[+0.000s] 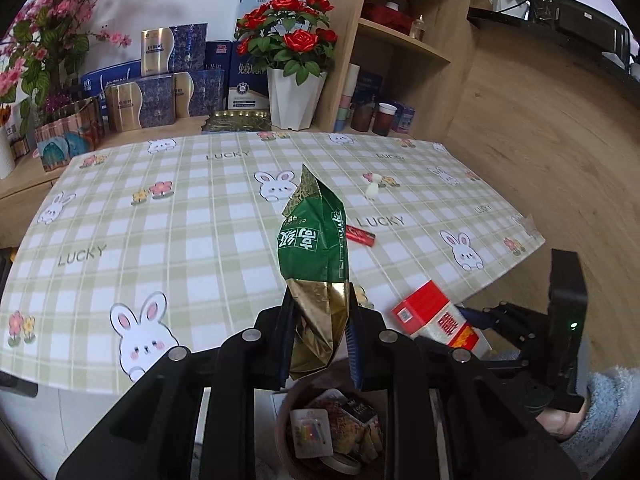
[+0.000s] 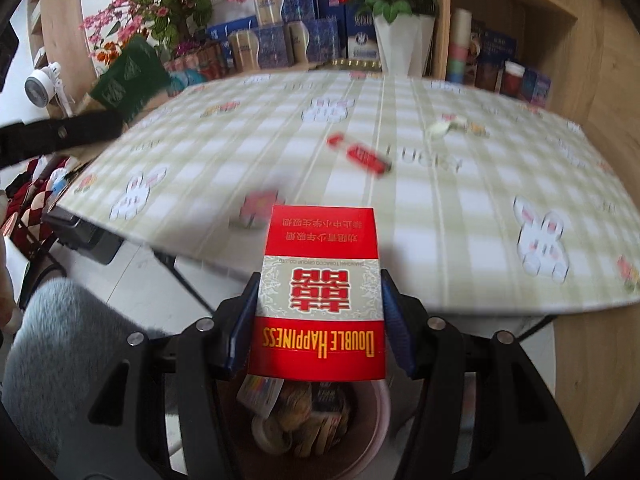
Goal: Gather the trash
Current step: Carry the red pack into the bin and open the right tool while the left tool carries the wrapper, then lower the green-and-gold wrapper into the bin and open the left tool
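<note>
My left gripper (image 1: pixel 320 312) is shut on a green and gold snack bag (image 1: pixel 316 248), held upright above the table's near edge. Below it stands a brown bin (image 1: pixel 288 436) with several wrappers inside. My right gripper (image 2: pixel 318 304) is shut on a red Double Happiness cigarette box (image 2: pixel 318 288), held over the same bin (image 2: pixel 376 428). The box also shows in the left wrist view (image 1: pixel 432 316). A small red wrapper (image 1: pixel 360 235) and a white scrap (image 1: pixel 372 190) lie on the checked tablecloth (image 1: pixel 180 208); both show in the right wrist view, the red wrapper (image 2: pixel 360 155) and the scrap (image 2: pixel 442 125).
Boxes (image 1: pixel 160 92), a white pot of red roses (image 1: pixel 294 96) and pink flowers (image 1: pixel 36 52) stand behind the table. A wooden shelf (image 1: pixel 400 40) with cups is at the back right. A small white fan (image 2: pixel 40 86) stands at left.
</note>
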{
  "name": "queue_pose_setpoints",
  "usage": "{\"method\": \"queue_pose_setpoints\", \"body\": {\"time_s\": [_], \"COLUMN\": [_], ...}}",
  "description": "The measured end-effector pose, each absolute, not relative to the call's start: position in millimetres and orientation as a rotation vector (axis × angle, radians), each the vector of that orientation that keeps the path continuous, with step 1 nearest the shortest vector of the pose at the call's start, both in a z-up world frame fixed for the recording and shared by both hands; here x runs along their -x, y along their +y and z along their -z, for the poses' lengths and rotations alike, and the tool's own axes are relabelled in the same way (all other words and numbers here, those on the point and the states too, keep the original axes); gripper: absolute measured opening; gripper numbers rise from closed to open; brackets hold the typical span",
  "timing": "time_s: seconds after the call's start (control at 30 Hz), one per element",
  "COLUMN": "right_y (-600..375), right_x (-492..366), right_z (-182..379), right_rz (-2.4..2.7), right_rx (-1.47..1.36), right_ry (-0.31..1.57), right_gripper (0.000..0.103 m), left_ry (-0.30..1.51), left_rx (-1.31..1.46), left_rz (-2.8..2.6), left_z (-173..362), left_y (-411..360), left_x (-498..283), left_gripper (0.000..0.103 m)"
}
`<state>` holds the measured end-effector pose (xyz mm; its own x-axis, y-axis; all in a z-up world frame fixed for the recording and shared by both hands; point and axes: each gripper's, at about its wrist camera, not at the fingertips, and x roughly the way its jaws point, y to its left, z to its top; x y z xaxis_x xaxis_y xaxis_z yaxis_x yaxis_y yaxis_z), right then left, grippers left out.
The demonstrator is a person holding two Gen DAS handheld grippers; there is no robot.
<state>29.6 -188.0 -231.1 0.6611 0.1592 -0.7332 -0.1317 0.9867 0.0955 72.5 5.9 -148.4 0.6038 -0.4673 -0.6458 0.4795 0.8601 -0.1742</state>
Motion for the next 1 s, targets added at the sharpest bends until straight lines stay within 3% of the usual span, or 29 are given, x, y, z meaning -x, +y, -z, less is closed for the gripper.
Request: {"method": "queue_pose_setpoints", "body": {"time_s": [0.8,1.0], "right_y": [-178.3,-180.5], "right_x": [-1.5,-0.7], "right_z": [319.2,315.7], "right_rz": [-0.252,-0.218], "right_rx": [-0.085,-0.084], "right_ry": [1.095,1.078], "right_gripper": [0.058,0.082], "left_ry": [0.812,0.825], "left_rx": [0.015,0.009], "left_rz": [0.525,0.528], "left_z": [198.3,206.8], "left_y": [11.6,11.8], "left_x": [-7.3,-2.6], "left_gripper": [0.022,0.022]}}
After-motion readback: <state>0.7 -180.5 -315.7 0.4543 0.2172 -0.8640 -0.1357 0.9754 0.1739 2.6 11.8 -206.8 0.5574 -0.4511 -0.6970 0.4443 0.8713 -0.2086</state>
